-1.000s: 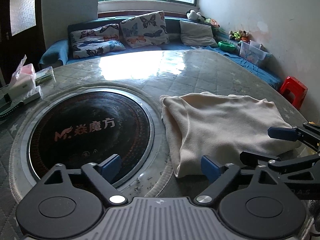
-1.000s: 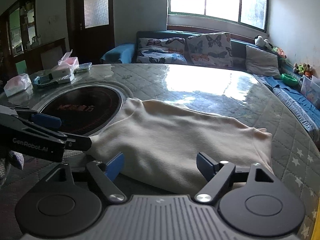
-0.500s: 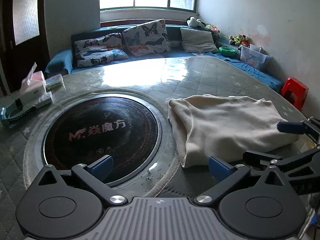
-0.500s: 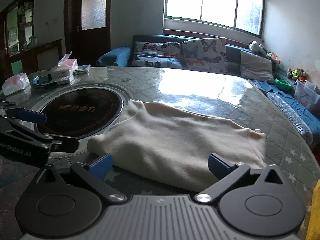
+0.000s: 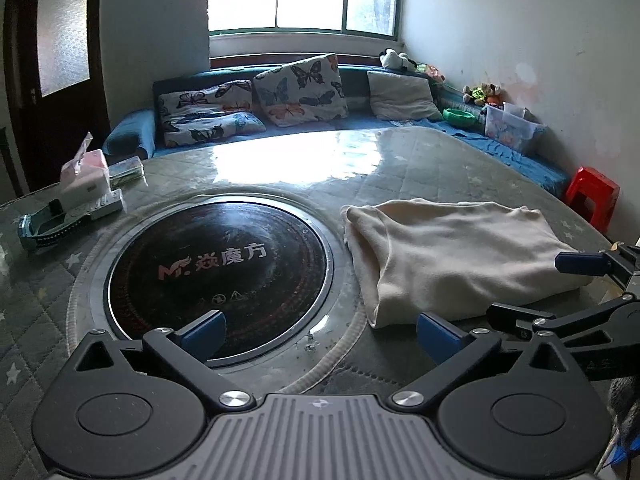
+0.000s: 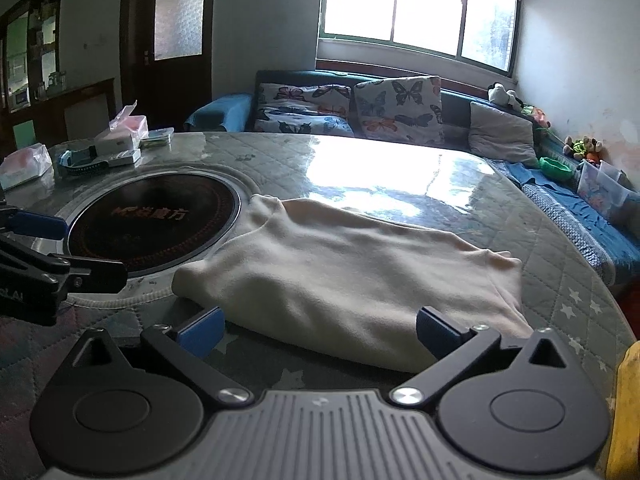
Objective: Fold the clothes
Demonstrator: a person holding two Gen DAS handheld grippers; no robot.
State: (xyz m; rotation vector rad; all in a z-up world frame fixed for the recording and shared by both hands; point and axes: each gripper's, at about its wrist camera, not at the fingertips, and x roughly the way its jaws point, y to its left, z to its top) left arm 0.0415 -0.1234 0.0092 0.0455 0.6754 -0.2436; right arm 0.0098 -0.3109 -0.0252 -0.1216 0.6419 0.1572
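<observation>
Our cream top [image 6: 344,276] lay folded into a neat, flat pile on the bench [image 6: 460,196], just right of the round black burner [image 5: 218,272]. Both our left gripper [image 5: 318,334] and right gripper [image 6: 318,330] had just opened their fingers wide, holding nothing. We thought little folding was left.

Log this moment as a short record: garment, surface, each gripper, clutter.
garment: cream garment, folded, flat on the table beside the black cooktop
surface: quilted table under a glossy cover
left gripper: open, empty, jaws just widened
right gripper: open, empty, jaws just widened, garment's near edge ahead
clutter: tissue pack at far left
</observation>
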